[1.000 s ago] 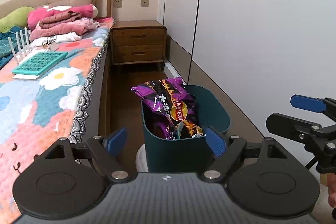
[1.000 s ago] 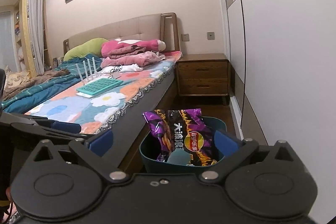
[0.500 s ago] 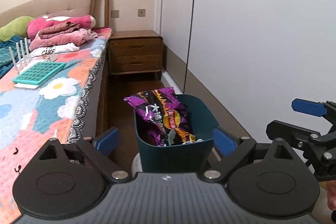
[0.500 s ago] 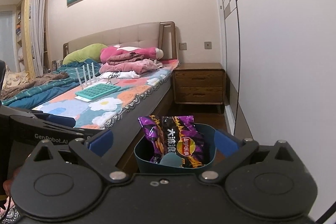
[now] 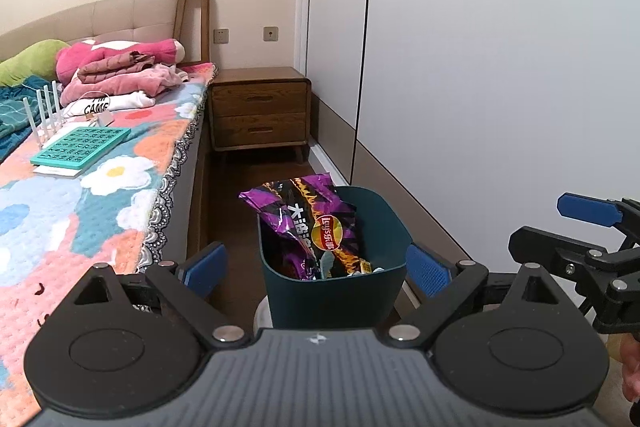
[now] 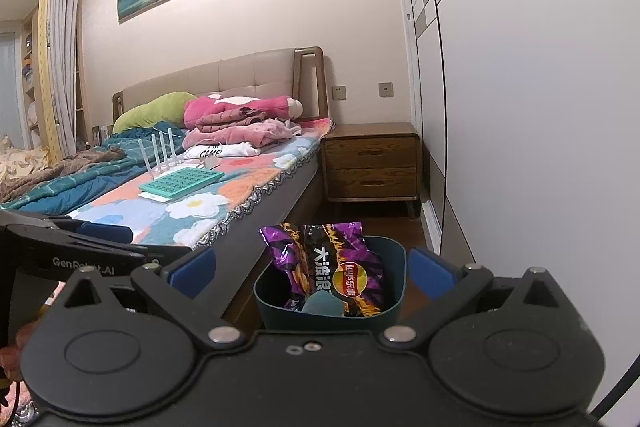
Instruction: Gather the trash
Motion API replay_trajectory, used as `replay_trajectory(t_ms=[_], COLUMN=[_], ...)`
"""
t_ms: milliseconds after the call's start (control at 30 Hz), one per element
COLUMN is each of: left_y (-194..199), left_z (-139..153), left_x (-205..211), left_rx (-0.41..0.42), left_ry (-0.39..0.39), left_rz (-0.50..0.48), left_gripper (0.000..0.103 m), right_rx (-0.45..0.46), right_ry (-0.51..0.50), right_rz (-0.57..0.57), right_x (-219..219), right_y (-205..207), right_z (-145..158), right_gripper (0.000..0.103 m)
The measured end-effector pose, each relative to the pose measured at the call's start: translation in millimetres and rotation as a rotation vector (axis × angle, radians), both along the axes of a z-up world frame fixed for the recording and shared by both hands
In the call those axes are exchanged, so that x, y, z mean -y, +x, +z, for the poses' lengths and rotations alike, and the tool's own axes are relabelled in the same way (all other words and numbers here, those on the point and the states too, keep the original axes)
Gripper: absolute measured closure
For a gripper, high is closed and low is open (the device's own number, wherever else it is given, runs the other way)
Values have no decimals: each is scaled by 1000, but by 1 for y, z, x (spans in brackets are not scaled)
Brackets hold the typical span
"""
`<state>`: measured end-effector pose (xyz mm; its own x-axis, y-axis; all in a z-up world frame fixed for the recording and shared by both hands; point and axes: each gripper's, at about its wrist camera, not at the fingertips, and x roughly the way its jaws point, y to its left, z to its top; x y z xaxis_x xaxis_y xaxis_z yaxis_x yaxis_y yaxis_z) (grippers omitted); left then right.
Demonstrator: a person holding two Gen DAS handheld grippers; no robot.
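We see the purple chip bag [image 5: 310, 223] standing in the dark teal bin [image 5: 340, 287] at lower centre of the left wrist view, its top poking above the rim. The bin sits on the wood floor between the bed [image 5: 80, 187] at left and the white wardrobe [image 5: 500, 87] at right. Our left gripper [image 5: 316, 269] has just been opening; its jaws stand wide, nothing pressed between them. Our right gripper [image 6: 312, 273] is likewise spread and empty. A wooden nightstand [image 5: 260, 109] stands beyond, mid-frame.
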<state>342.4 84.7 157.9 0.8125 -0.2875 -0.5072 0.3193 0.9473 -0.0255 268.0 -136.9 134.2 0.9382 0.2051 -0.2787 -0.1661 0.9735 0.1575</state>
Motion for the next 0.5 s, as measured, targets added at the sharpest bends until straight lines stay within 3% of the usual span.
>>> replay_trajectory(t_ms=[500], left_y=[0], left_z=[-3], left_x=[-1], left_rx=[-2], left_ry=[-6], left_rz=[18], left_gripper=[6], right_rx=[0], right_ry=[15], right_rz=[-38], right_x=[1], right_y=[-6], right_z=[-2], right_gripper=[0])
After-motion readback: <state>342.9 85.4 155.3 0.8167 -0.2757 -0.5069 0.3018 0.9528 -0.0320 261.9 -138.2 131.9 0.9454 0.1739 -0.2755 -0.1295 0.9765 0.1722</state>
